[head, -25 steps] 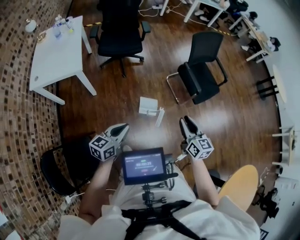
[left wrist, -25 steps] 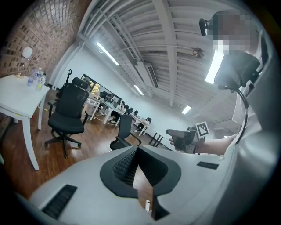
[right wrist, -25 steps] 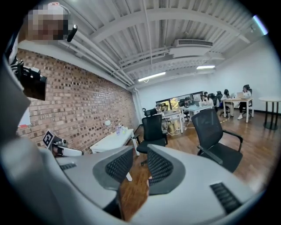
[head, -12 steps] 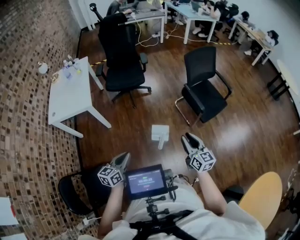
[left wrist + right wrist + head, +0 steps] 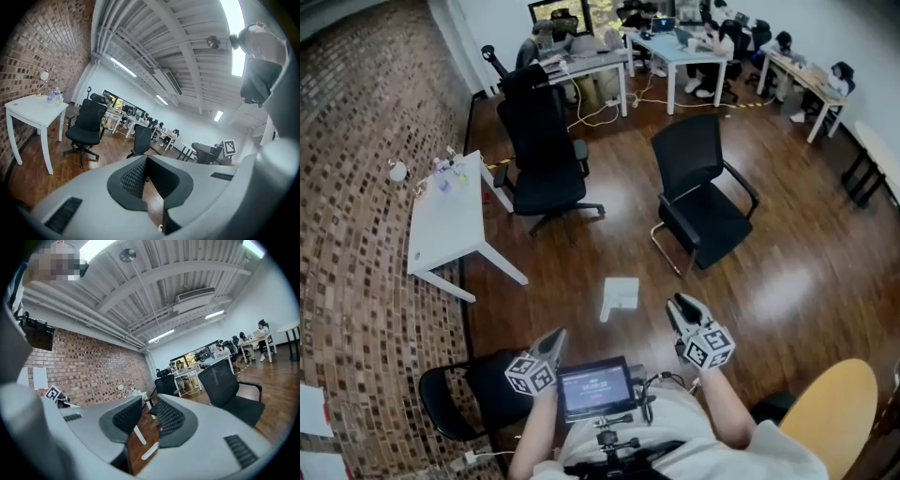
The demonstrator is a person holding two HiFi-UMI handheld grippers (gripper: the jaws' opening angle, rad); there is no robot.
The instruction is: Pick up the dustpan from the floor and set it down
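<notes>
The white dustpan (image 5: pixel 620 294) lies on the dark wood floor, a short way ahead of both grippers and between them. My left gripper (image 5: pixel 557 334) is held low at the left, its jaws shut with nothing in them; in the left gripper view (image 5: pixel 144 161) the two pads meet. My right gripper (image 5: pixel 678 302) is to the right of the dustpan and apart from it. In the right gripper view (image 5: pixel 150 411) its jaws stand apart, open, with only floor and some white strips showing through the gap.
Two black office chairs (image 5: pixel 546 155) (image 5: pixel 698 202) stand beyond the dustpan. A white table (image 5: pixel 445 220) with small items is at the left by the brick-pattern carpet (image 5: pixel 356 234). Another black chair (image 5: pixel 455 398) is near my left side, a round wooden top (image 5: pixel 825 412) at my right.
The head view has tipped up and shows more of the room. Both grippers now sit lower in the picture. The dustpan stays on the floor, untouched.
</notes>
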